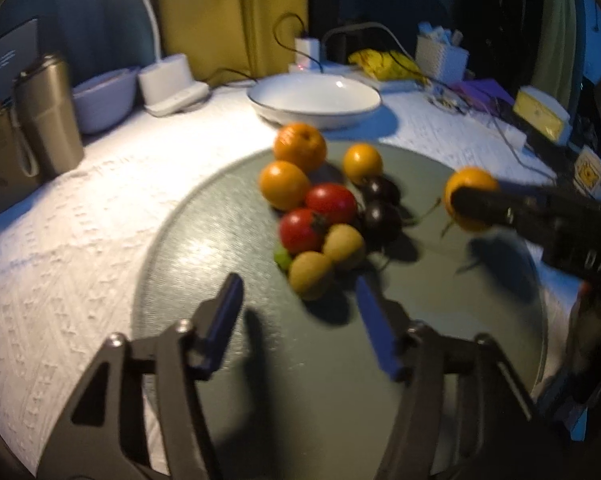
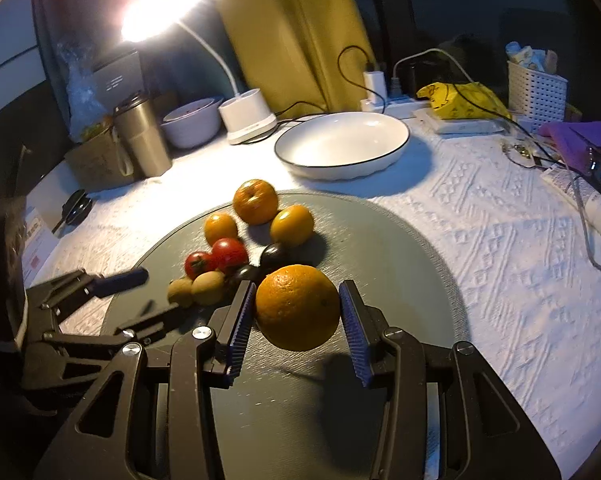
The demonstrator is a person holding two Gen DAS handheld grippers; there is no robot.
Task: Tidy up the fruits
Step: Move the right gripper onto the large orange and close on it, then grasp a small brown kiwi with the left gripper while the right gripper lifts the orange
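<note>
Orange point(image 2: 298, 307) clamped in the right tool point(image 2: 298, 320), off the grey mat point(image 2: 400, 248); left tool point(image 1: 298, 312) gapes empty beside the kiwis point(image 1: 326, 262).

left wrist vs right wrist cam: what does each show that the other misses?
Left wrist only: the yellow-topped box at the table's right edge, and its own left hand-held gripper open with nothing between the pads.
Right wrist only: the lit lamp head, and both pads pressing on the held orange in the right hand-held gripper.
Both: white bowl, metal tumbler, fruit pile on the grey mat.
</note>
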